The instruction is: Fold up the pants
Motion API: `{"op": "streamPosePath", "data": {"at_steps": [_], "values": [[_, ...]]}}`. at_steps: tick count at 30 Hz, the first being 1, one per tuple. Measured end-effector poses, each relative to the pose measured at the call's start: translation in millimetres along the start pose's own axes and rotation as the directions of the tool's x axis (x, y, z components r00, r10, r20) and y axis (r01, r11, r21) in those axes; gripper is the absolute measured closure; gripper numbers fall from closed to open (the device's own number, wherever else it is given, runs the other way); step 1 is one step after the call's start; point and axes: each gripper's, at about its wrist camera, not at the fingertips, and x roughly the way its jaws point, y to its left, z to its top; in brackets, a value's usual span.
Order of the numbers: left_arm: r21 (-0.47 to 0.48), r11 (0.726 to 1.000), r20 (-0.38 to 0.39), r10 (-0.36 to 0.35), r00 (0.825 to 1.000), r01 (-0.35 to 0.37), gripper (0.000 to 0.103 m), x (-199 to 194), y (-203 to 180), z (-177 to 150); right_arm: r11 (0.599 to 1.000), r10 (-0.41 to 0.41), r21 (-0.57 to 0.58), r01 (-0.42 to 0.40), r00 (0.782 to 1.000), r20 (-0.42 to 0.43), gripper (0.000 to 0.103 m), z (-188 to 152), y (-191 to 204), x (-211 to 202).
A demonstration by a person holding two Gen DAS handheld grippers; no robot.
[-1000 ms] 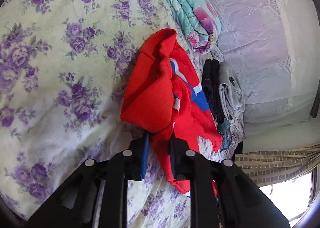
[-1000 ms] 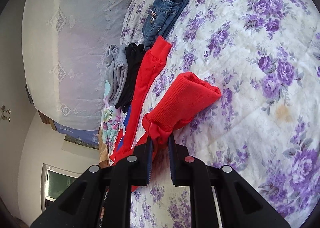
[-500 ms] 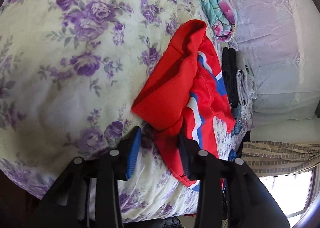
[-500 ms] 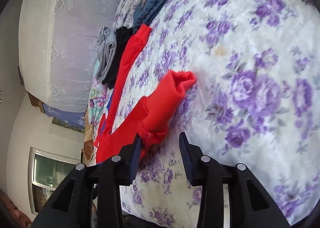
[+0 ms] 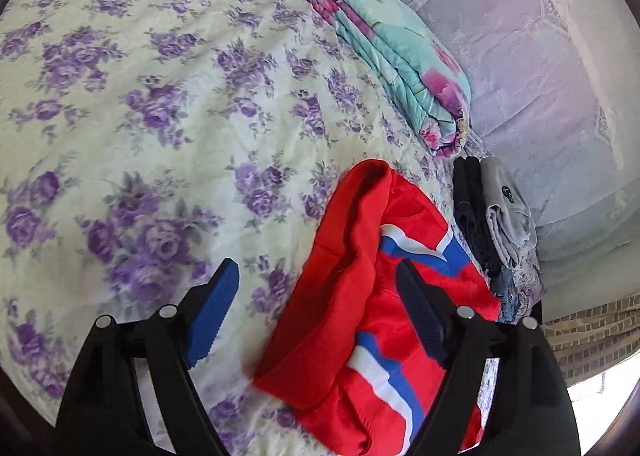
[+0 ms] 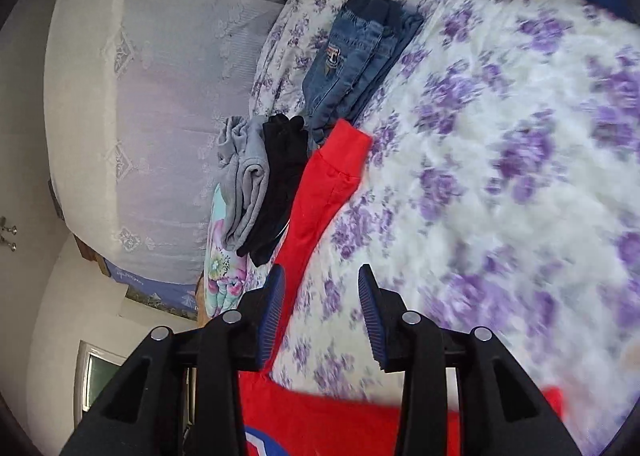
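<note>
1. We find the red pants [image 5: 360,320] lying loose on the bed [image 5: 160,136], part folded: one red layer is doubled over the striped part, where white and blue bands show.

2. Our left hand-held gripper [image 5: 316,296] has just been opening and its jaws now stand wide apart. The pants lie under and between them, toward the right-hand jaw, but neither pad presses on the cloth, so nothing is held.

3. Our right hand-held gripper [image 6: 320,296] has its jaws part open. Only flowered bed [image 6: 500,176] shows in the gap. The pants' leg [image 6: 320,192] passes just behind its left jaw, and more red cloth lies below the gripper at the bottom of that view; it holds nothing.

4. The relation that matters: in the right view the leg's long axis runs away from us, from beside the left jaw up to a cuff that ends near the folded jeans [image 6: 360,56] and the black and grey garments [image 6: 260,184].

5. In the left view the bundle runs from bottom centre up and slightly right, toward the folded quilt [image 5: 400,68].

6. We judge the left gripper nearer the doubled bulk, and the right nearer the stretched leg. The next fold probably means bringing that far cuff back along its axis.
</note>
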Motion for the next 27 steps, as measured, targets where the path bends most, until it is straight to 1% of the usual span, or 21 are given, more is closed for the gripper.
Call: {"op": "streamPosePath", "data": {"at_steps": [4,7,9,11,14,15,16,17,18,19,20,21,23,24,27], "values": [[-0.009,1.000,-0.038,0.005,0.999,-0.005,0.025,25,-6,7,0.997,-0.069,0.026,0.068,0.997,0.039,0.064,25,2,59],[-0.004,1.000,-0.048,0.016,0.999,-0.016,0.024,33,-6,11,0.991,-0.121,0.074,0.115,0.990,0.071,0.064,38,-8,83],[-0.013,1.000,-0.049,0.015,0.999,-0.016,0.022,36,-3,14,0.986,-0.130,0.115,0.120,0.988,0.083,0.064,45,-18,95],[-0.028,1.000,-0.051,0.008,0.999,-0.009,0.021,41,3,16,0.984,-0.137,0.125,0.125,0.986,0.092,0.064,50,-22,104],[-0.040,0.999,-0.047,0.004,0.999,-0.006,0.020,46,6,17,0.987,-0.139,0.094,0.130,0.986,0.092,0.066,52,-16,117],[-0.041,0.999,-0.046,0.004,0.999,-0.006,0.019,46,6,17,0.987,-0.146,0.074,0.139,0.985,0.088,0.070,52,-12,120],[-0.040,0.999,-0.045,0.007,0.999,-0.009,0.018,47,5,18,0.987,-0.156,0.055,0.152,0.983,0.092,0.079,52,-10,121],[-0.037,0.999,-0.047,0.009,0.999,-0.011,0.018,48,3,19,0.987,-0.158,0.037,0.156,0.983,0.091,0.082,52,-7,120],[-0.029,0.999,-0.051,0.010,0.999,-0.012,0.017,49,0,21,0.989,-0.151,0.010,0.151,0.984,0.098,0.089,52,-3,115],[-0.021,1.000,-0.055,0.013,0.998,-0.014,0.017,50,-2,22,0.990,-0.141,-0.007,0.142,0.984,0.107,0.090,52,0,108],[-0.014,1.000,-0.058,0.016,0.998,-0.017,0.017,51,-4,23,0.991,-0.128,-0.029,0.132,0.985,0.119,0.091,52,4,97],[-0.009,1.000,-0.060,0.019,0.998,-0.019,0.017,53,-6,25,0.990,-0.120,-0.052,0.127,0.984,0.129,0.095,51,8,84],[0.004,1.000,-0.071,0.017,0.997,-0.017,0.017,59,-10,31,0.990,-0.114,-0.072,0.125,0.984,0.134,0.096,49,11,58],[0.009,1.000,-0.075,0.019,0.997,-0.018,0.017,62,-13,34,0.987,-0.124,-0.084,0.136,0.983,0.139,0.103,49,9,44],[0.037,0.999,-0.087,0.038,0.995,-0.035,0.016,78,-23,44,0.982,-0.162,-0.074,0.173,0.977,0.137,0.103,46,-7,10]]}}
